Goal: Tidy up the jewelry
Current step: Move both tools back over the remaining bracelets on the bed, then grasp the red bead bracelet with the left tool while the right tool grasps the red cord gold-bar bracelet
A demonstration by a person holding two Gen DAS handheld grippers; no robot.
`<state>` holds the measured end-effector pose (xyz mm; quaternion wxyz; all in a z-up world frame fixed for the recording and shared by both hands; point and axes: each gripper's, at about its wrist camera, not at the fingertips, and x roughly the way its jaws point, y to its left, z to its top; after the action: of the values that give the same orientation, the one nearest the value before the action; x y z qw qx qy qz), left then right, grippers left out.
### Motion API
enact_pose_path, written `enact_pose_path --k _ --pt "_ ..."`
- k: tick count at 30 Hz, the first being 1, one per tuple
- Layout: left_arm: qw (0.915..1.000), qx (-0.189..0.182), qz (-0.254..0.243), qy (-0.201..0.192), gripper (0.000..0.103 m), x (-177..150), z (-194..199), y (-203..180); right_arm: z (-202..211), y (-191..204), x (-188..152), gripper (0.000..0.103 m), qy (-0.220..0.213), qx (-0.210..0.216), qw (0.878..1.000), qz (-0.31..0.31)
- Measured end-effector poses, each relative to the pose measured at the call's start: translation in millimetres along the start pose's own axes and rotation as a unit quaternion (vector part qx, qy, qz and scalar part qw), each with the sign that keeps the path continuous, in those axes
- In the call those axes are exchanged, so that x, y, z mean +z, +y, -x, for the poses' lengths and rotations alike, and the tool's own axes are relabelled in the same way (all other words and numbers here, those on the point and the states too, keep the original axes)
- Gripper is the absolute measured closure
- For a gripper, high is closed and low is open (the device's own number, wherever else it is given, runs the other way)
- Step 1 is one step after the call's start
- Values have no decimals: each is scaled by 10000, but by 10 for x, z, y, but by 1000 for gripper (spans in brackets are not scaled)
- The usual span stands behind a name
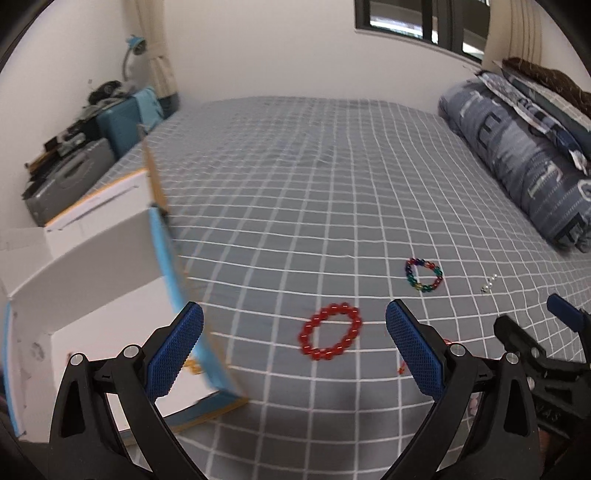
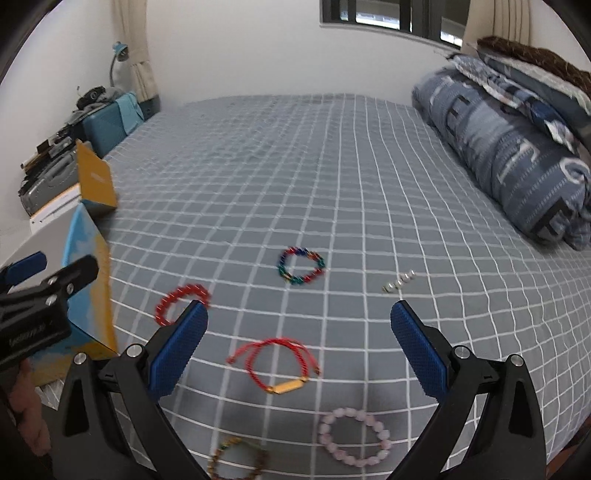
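Several bracelets lie on a grey checked bedsheet (image 2: 332,184). A red bead bracelet (image 1: 330,331) lies between the open fingers of my left gripper (image 1: 294,317); it also shows in the right wrist view (image 2: 181,301). A multicolour bead bracelet (image 1: 423,274) (image 2: 301,266) lies further back, with small silver pieces (image 2: 398,282) to its right. My right gripper (image 2: 299,317) is open and empty above a red cord bracelet with a gold bar (image 2: 275,363). A pink bead bracelet (image 2: 354,436) and a brown bead bracelet (image 2: 236,458) lie nearest. An open white box with blue and yellow sides (image 1: 92,288) stands at the left.
A rolled blue quilt and pillows (image 2: 509,147) lie along the right side of the bed. Cases, a blue box and a desk lamp (image 1: 92,140) stand beyond the bed's left edge. A wall with a window (image 2: 388,18) is at the back.
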<state>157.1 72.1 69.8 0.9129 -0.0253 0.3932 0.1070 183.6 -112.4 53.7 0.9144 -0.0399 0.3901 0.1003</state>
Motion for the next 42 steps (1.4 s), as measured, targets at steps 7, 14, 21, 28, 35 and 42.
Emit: enact_pose_path --k 7,14,21,28,35,42 --pt "9996 -175 -123 209 6 -67 -493 -162 -290 -154 -179 8 273 32 9996 34" --pt "9989 -177 -204 385 6 -147 -857 -256 -485 -121 -311 8 407 83 9989 212" --pt "9980 -241 -312 496 6 -202 -1046 -347 -675 -120 -407 8 680 239 9969 317" --pt "9962 -333 -294 752 6 -239 -1278 -370 -844 -22 -480 8 924 455 9936 462" --pt "9935 -420 -224 1030 6 -292 -1518 -371 -1003 122 -547 8 1145 471 9899 689" --pt "9909 -506 -88 1242 14 -342 -1613 -337 -1122 142 -572 8 1345 424 9878 661"
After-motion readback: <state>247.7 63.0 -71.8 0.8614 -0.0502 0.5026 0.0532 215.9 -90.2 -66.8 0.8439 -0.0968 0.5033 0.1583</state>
